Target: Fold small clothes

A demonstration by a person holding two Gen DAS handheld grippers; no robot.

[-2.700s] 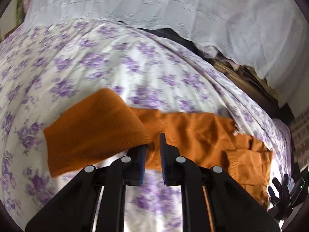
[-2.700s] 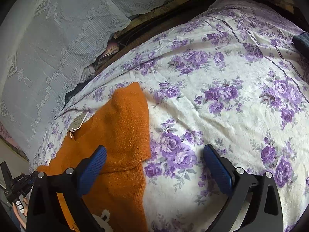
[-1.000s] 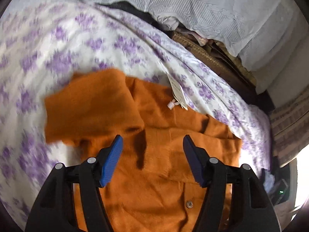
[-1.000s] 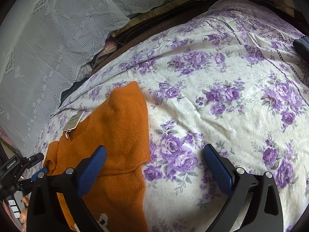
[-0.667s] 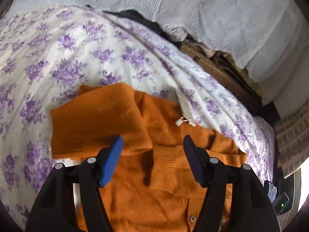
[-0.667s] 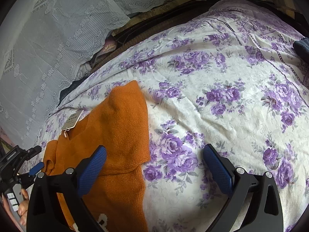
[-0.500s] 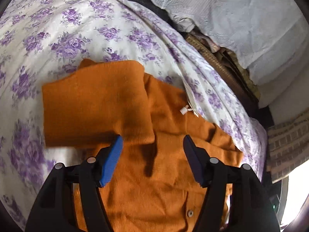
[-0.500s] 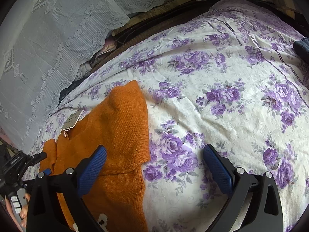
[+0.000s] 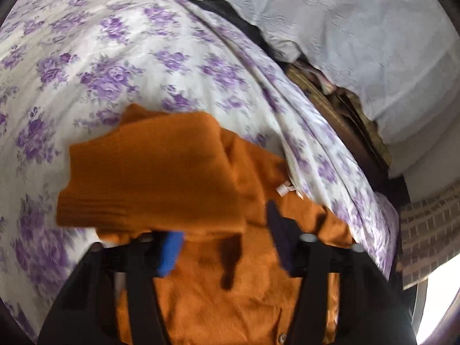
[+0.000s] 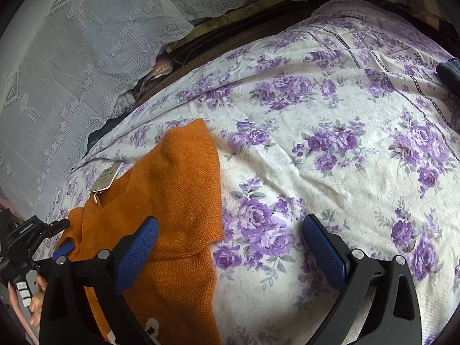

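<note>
1. orange sweater (image 9: 161, 178) flat on floral bedsheet (image 9: 109, 57), sleeve already laid across the body.
2. left gripper (image 9: 224, 247) low over the sweater, jaws just closing, cloth between them, not yet pinched; likely going for the next fold edge.
3. right gripper (image 10: 230, 247) spread wide, empty, parked over the sweater edge, likely waiting.

Sweater (image 9: 218, 287) lies on bedspread (image 9: 120, 57), one sleeve (image 9: 155, 178) folded across its body. Tag (image 10: 106, 176) at its collar, on the bedspread. Lace cloth (image 10: 72, 57) behind the bed's far edge.
</note>
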